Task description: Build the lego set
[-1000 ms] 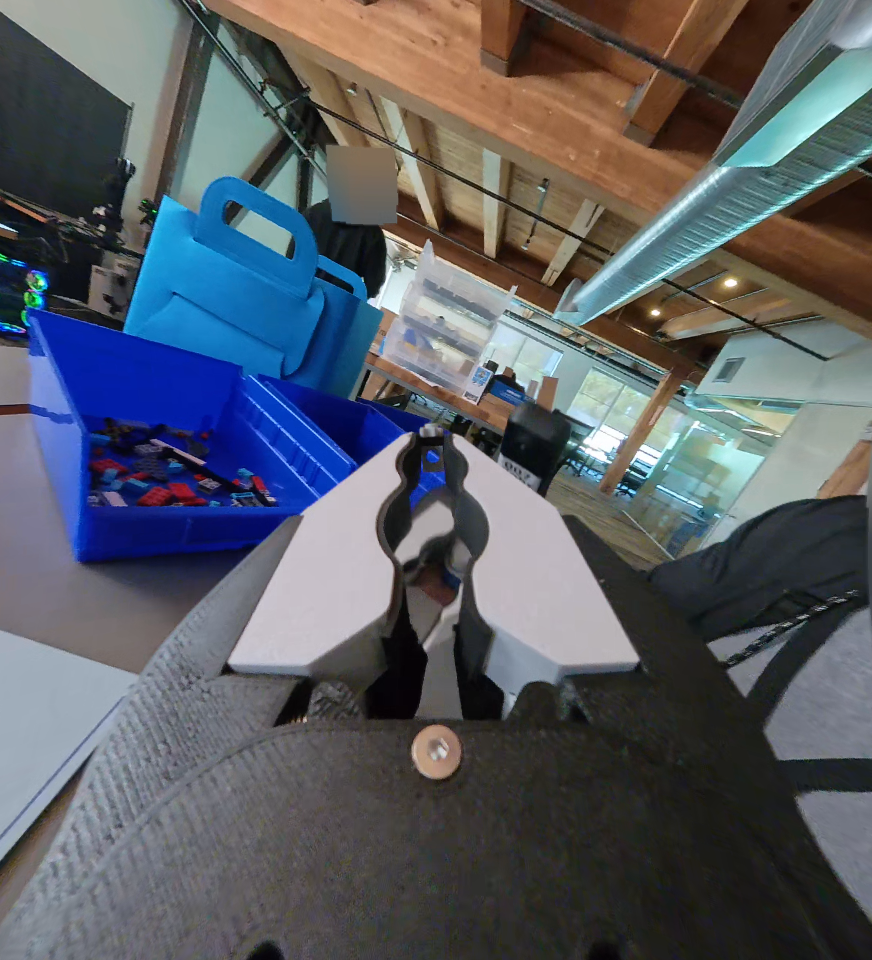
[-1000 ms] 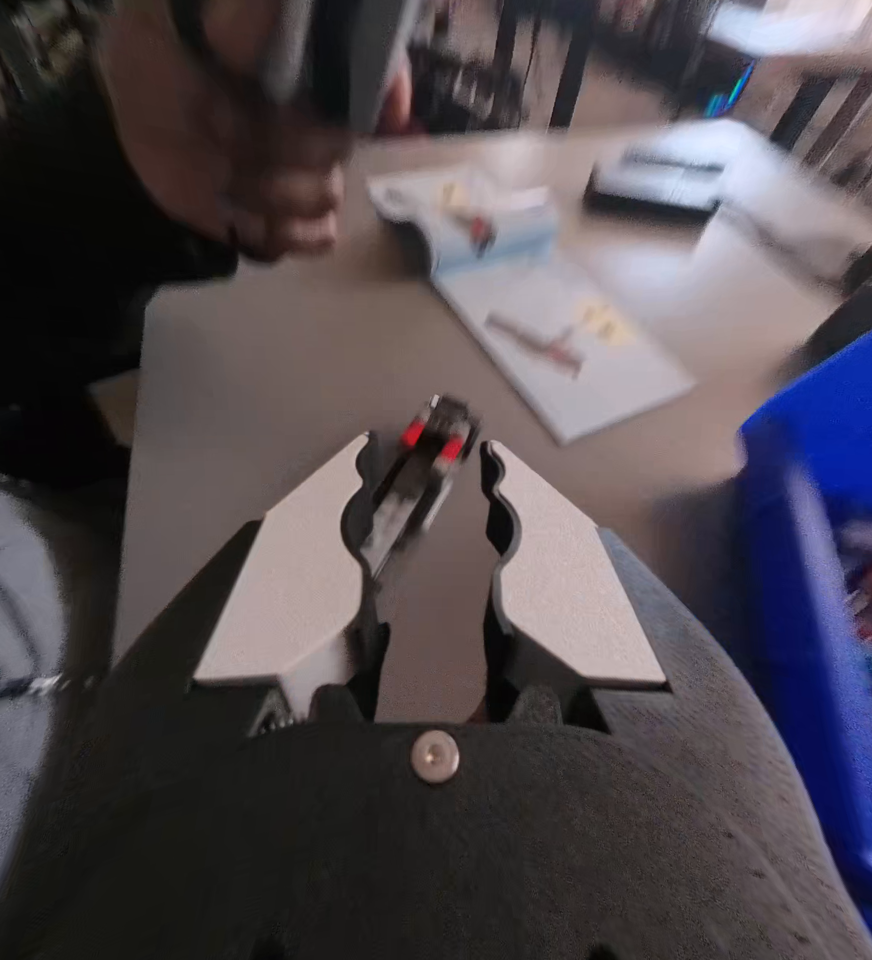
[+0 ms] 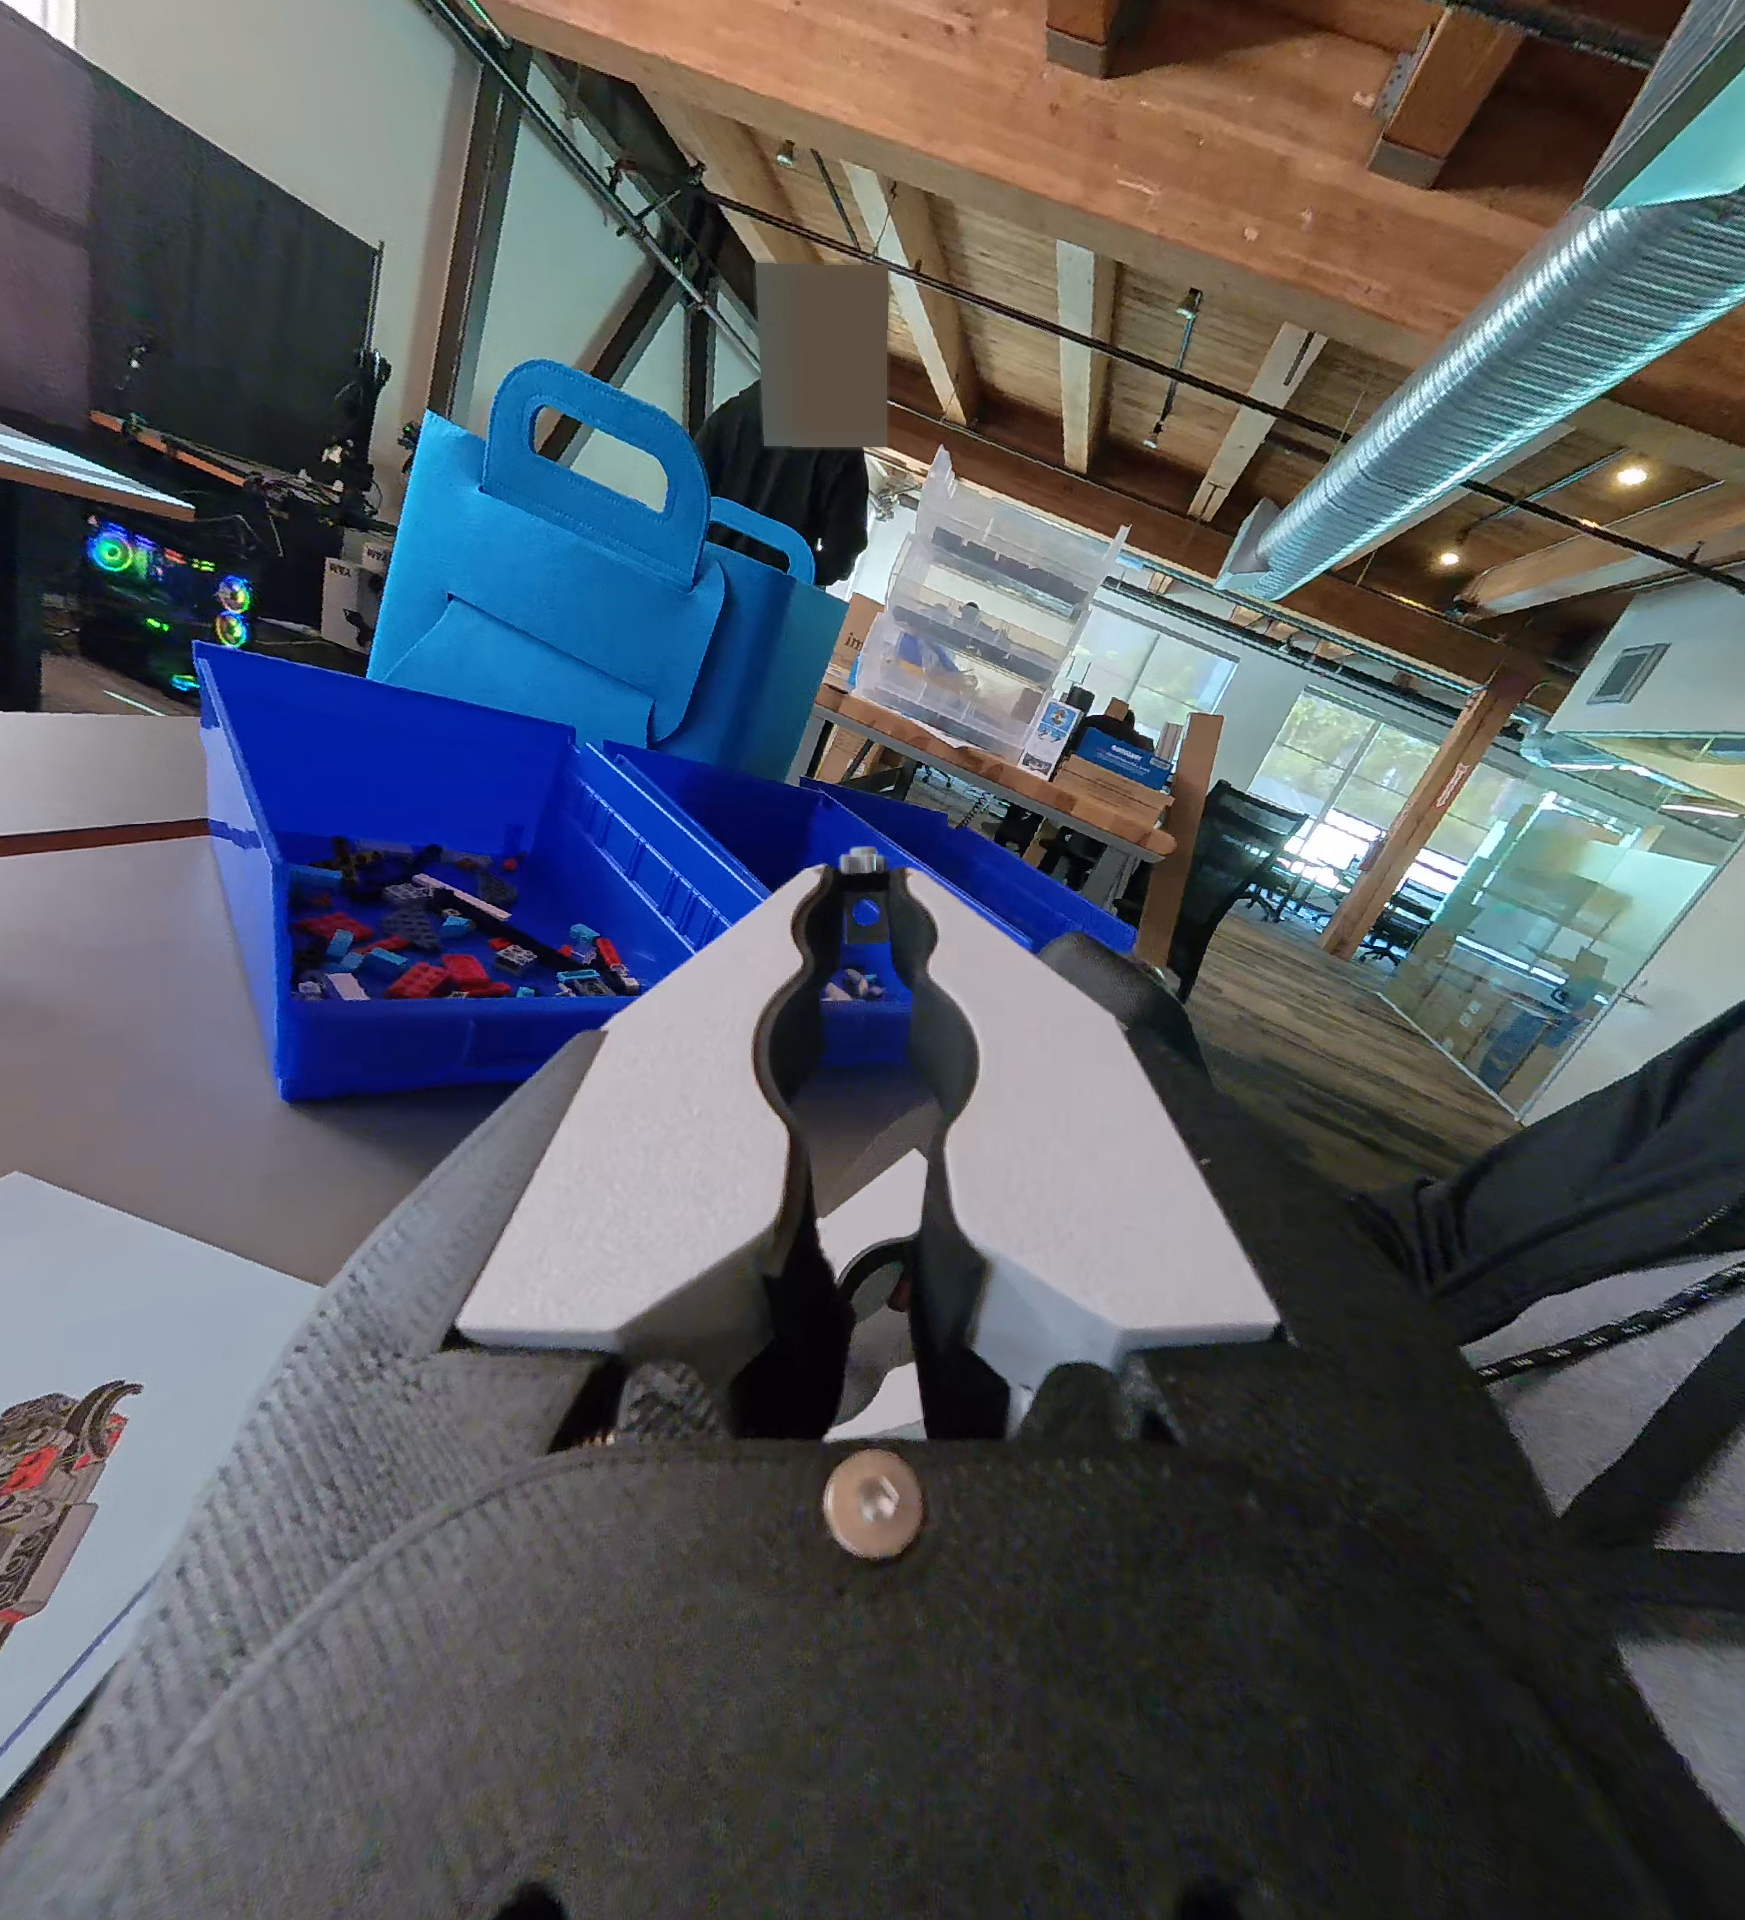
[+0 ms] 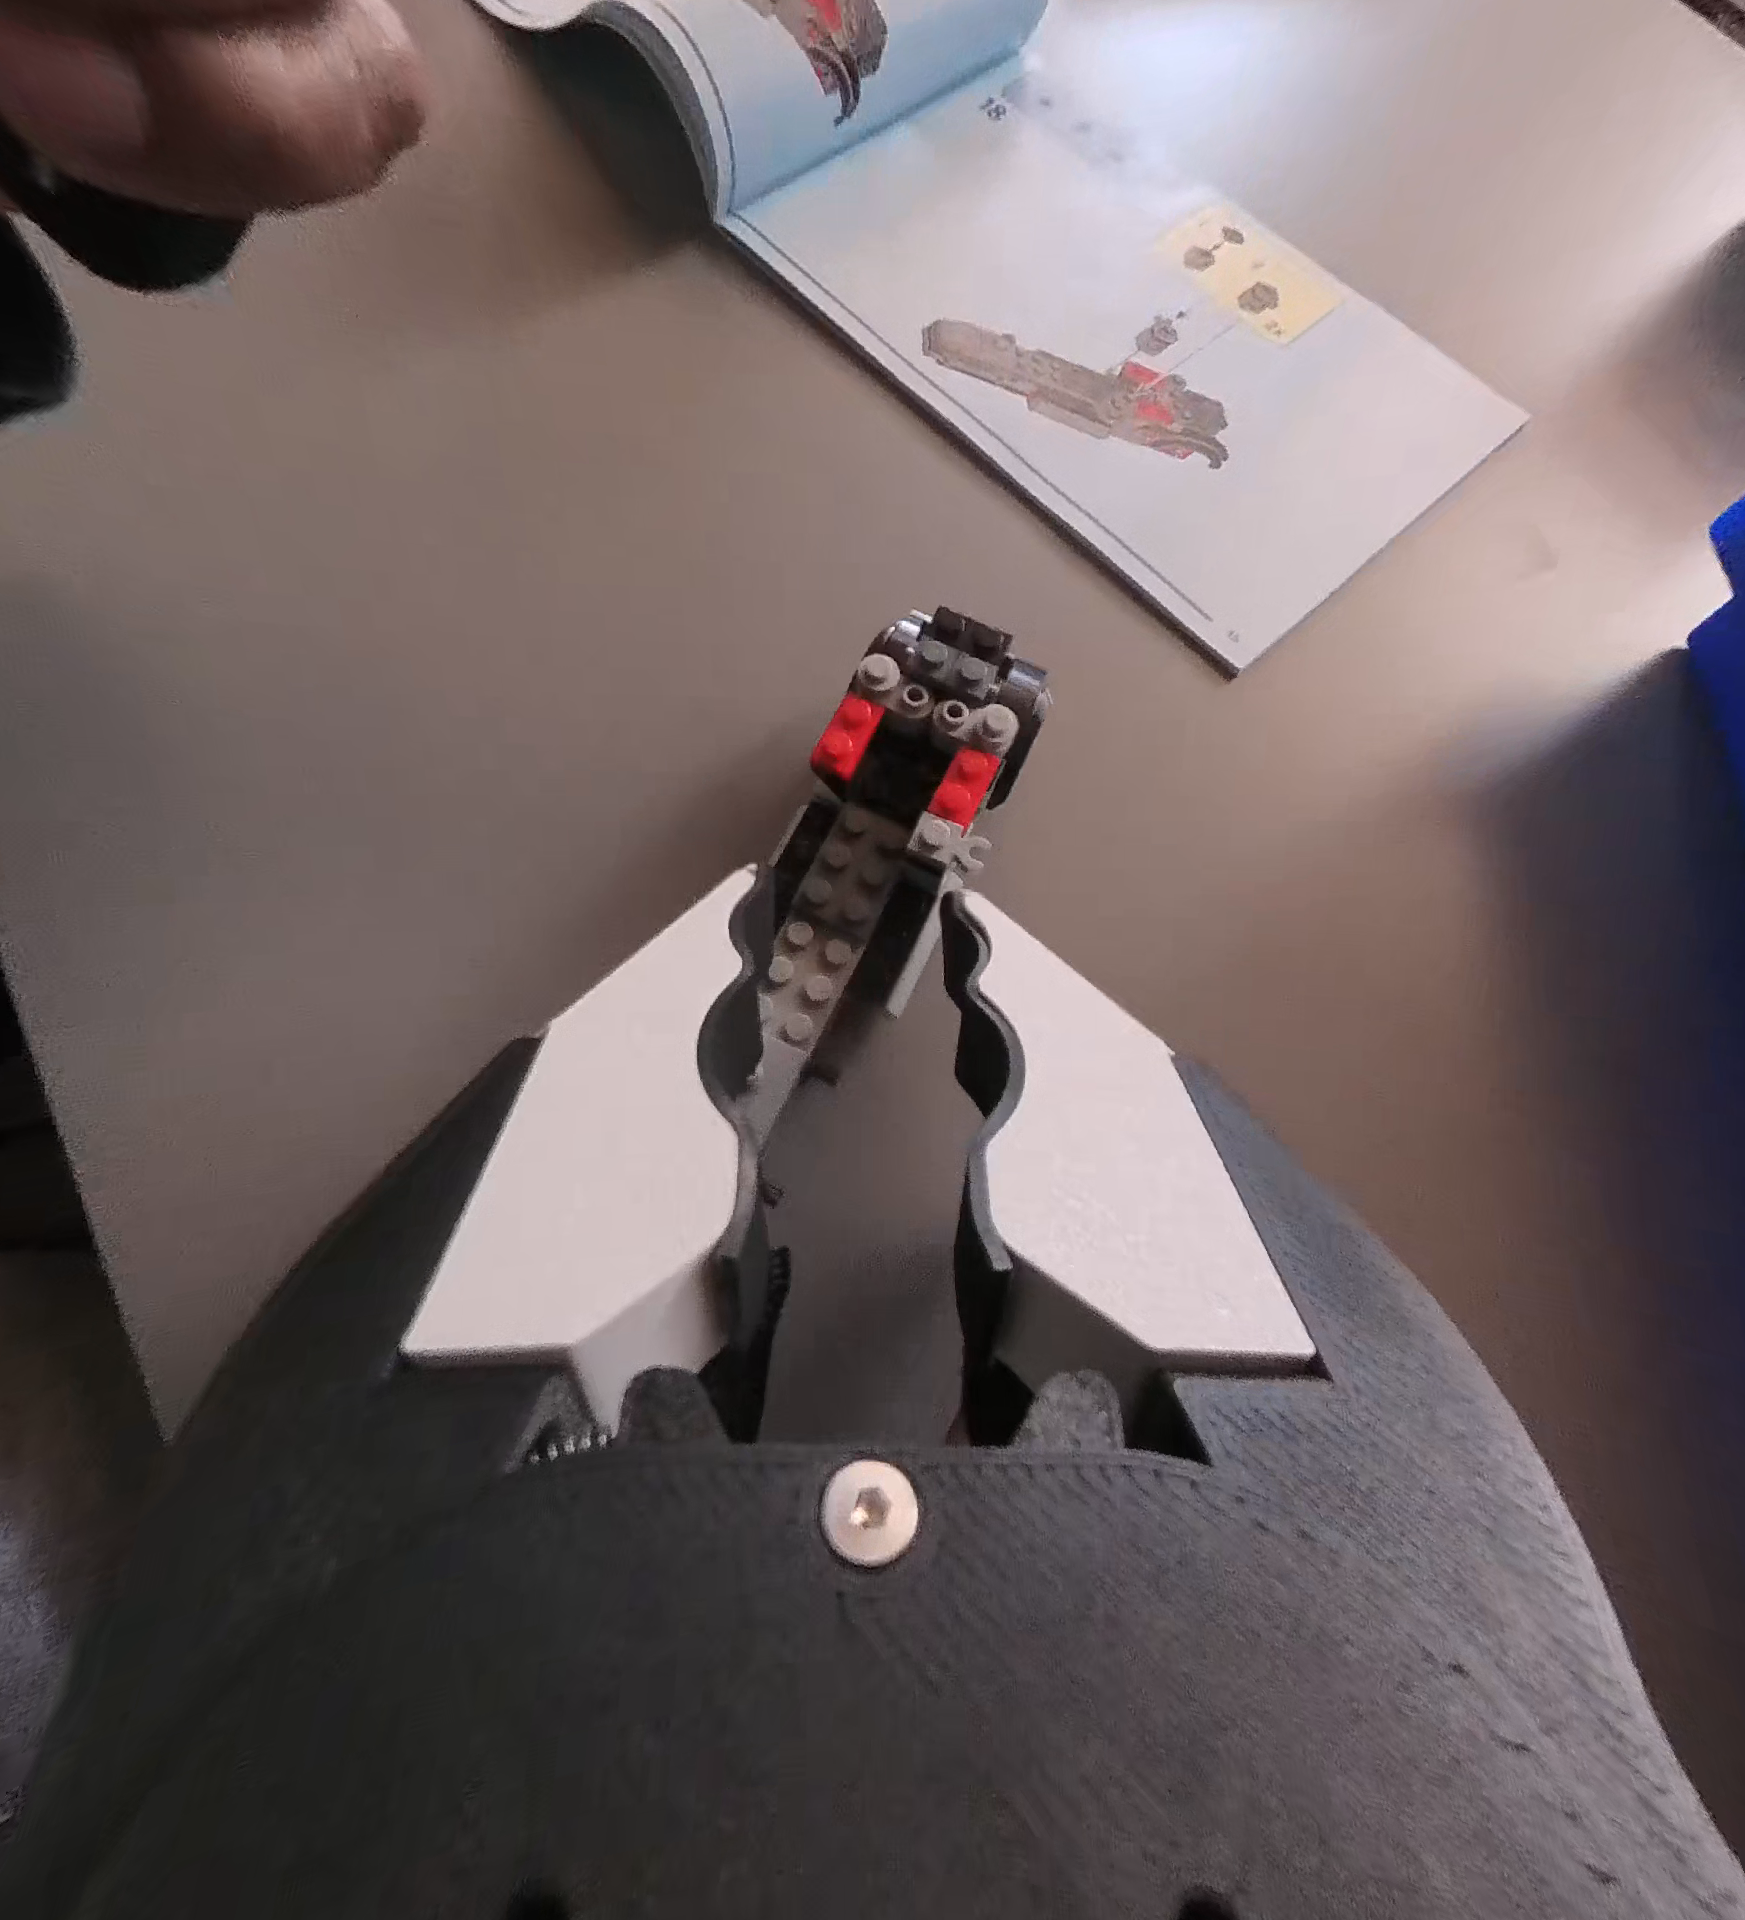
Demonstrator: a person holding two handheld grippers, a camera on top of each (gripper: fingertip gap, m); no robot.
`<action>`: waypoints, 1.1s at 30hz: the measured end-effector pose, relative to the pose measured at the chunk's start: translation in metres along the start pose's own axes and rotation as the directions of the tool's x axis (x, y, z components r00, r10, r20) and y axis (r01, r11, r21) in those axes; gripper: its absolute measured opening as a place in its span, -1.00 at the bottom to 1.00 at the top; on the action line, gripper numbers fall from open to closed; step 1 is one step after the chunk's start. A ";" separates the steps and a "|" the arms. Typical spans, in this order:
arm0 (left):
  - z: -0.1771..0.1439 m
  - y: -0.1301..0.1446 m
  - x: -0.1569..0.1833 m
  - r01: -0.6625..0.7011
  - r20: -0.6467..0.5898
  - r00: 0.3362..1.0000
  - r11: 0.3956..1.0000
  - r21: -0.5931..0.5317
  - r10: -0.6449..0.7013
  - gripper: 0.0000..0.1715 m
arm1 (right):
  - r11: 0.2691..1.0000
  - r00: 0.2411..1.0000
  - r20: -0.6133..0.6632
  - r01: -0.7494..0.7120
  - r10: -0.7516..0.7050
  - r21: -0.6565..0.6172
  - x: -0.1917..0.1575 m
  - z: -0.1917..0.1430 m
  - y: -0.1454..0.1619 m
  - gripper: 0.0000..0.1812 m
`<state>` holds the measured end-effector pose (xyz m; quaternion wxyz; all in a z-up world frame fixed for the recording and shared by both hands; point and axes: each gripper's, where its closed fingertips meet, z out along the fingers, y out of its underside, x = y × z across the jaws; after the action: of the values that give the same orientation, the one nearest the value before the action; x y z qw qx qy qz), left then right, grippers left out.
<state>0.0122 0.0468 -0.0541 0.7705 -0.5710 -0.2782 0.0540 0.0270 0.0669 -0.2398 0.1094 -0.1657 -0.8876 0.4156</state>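
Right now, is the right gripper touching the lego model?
Touching. The right wrist view shows the right gripper closed around the grey, black and red lego model, both fingers pressing its narrow body while its wider front end sticks out past the fingertips.

Printed numbers stand in the corners of my open booklet (image 4: 1107,343), near on the table. On the far table, a small card (image 3: 1055,722) and a blue box (image 3: 1122,743) carry lettering. A lanyard (image 3: 1626,1320) at my right bears white letters. A red sign (image 3: 1448,790) hangs on the far post, too small to read.
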 end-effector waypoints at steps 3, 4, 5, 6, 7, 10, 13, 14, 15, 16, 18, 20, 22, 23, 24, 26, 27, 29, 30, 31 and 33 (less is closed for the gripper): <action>0.000 0.000 0.000 -0.005 0.000 1.000 1.000 -0.002 0.005 -0.91 | 1.000 1.000 -0.020 0.004 -0.005 -0.004 0.000 -0.002 0.003 -0.62; 0.000 0.000 -0.001 -0.003 0.000 1.000 1.000 -0.003 0.003 -0.91 | 1.000 1.000 -0.024 0.003 -0.003 -0.004 0.000 -0.003 0.004 -0.60; 0.000 0.001 -0.001 0.001 0.000 1.000 1.000 -0.005 -0.001 -0.91 | 1.000 1.000 -0.023 0.001 -0.001 -0.007 -0.002 -0.004 0.005 -0.57; 0.001 0.002 -0.002 0.005 -0.001 1.000 1.000 -0.006 -0.005 -0.91 | 1.000 1.000 -0.020 -0.002 0.002 -0.011 -0.004 -0.005 0.006 -0.52; 0.001 0.003 -0.002 0.009 -0.002 1.000 1.000 -0.007 -0.009 -0.91 | 1.000 1.000 -0.015 -0.007 0.007 -0.014 -0.006 -0.004 0.006 -0.46; 0.003 0.005 -0.002 0.009 -0.001 1.000 1.000 -0.010 -0.009 -0.91 | 0.999 1.000 -0.011 -0.011 0.010 -0.037 -0.010 0.001 0.008 -0.34; 0.004 0.006 -0.001 -0.006 0.006 1.000 1.000 -0.016 0.006 -0.91 | 0.997 0.998 -0.055 0.021 -0.025 -0.070 -0.005 0.008 0.010 -0.33; 0.005 0.007 -0.001 -0.013 0.010 1.000 1.000 -0.021 0.013 -0.91 | 0.996 0.996 -0.077 0.037 -0.043 -0.079 -0.002 0.010 0.010 -0.36; 0.005 0.008 -0.001 -0.019 0.015 1.000 1.000 -0.025 0.019 -0.91 | 0.996 0.994 -0.095 0.047 -0.055 -0.081 0.001 0.011 0.009 -0.44; 0.005 0.009 -0.002 -0.023 0.019 1.000 0.999 -0.030 0.024 -0.91 | 0.995 0.993 -0.102 0.048 -0.057 -0.082 0.003 0.011 0.008 -0.53; 0.005 0.011 -0.003 -0.032 0.030 0.999 0.999 -0.041 0.034 -0.91 | 0.996 0.994 -0.101 0.032 -0.040 -0.082 0.007 0.013 0.007 -0.53; 0.005 0.016 -0.006 -0.045 0.050 0.998 0.997 -0.056 0.048 -0.91 | 0.998 0.996 -0.088 -0.007 0.001 -0.067 0.012 0.013 0.004 -0.54; 0.004 0.025 -0.010 -0.062 0.080 0.994 0.994 -0.084 0.069 -0.91 | 0.996 0.996 -0.042 -0.083 0.082 -0.028 0.016 0.011 0.000 -0.54; 0.003 0.031 -0.012 -0.071 0.097 0.992 0.992 -0.104 0.081 -0.91 | 0.992 0.992 -0.012 -0.129 0.129 -0.008 0.017 0.009 -0.002 -0.54; 0.003 0.039 -0.014 -0.078 0.110 0.990 0.989 -0.125 0.092 -0.91 | 0.984 0.984 0.020 -0.177 0.176 0.011 0.019 0.008 -0.005 -0.55; 0.003 0.056 -0.017 -0.088 0.132 0.985 0.981 -0.173 0.111 -0.91 | 0.958 0.956 0.100 -0.281 0.275 0.056 0.020 0.002 -0.012 -0.55; 0.002 0.065 -0.019 -0.092 0.143 0.982 0.976 -0.198 0.121 -0.91 | 0.940 0.936 0.146 -0.333 0.320 0.075 0.020 -0.001 -0.016 -0.55; 0.002 0.081 -0.022 -0.097 0.158 0.978 0.966 -0.238 0.137 -0.90 | 0.904 0.896 0.218 -0.415 0.387 0.101 0.020 -0.007 -0.023 -0.55; 0.002 0.086 -0.022 -0.103 0.161 0.976 0.963 -0.248 0.146 -0.90 | 0.889 0.881 0.239 -0.443 0.409 0.112 0.020 -0.010 -0.025 -0.55; 0.003 0.090 -0.021 -0.111 0.164 0.974 0.960 -0.256 0.156 -0.90 | 0.880 0.871 0.250 -0.461 0.422 0.118 0.021 -0.013 -0.026 -0.55; 0.003 0.095 -0.020 -0.139 0.166 0.968 0.952 -0.273 0.189 -0.91 | 0.869 0.863 0.253 -0.477 0.436 0.129 0.023 -0.016 -0.027 -0.55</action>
<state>0.0160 0.0740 -0.1477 0.6518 -0.6802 -0.3067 0.1357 0.0061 0.0708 -0.2074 -0.0745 -0.3148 -0.7860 0.5268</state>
